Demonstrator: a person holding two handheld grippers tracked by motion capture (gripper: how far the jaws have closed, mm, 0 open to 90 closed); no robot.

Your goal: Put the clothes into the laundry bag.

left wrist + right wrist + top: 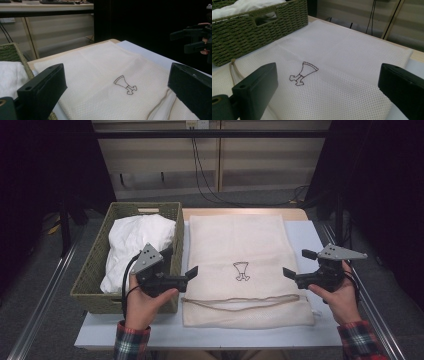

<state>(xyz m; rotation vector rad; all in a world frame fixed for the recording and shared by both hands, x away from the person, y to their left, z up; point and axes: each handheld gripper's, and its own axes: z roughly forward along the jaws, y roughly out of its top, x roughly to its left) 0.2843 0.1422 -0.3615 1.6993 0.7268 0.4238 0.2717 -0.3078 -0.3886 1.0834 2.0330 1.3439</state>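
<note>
Both grippers — left gripper (192, 271), right gripper (288, 273) — hover with jaws spread, empty, flanking the mesh bag (245, 265); woven basket (100, 265) holds white cloth (132, 245).

Green woven basket (92, 270) holding white cloth (132, 242); black cables (200, 170).

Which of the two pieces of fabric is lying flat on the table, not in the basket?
The cream mesh drawstring bag with the small embroidered emblem lies flat on the table. The white cloth is bunched inside the woven basket.
</note>
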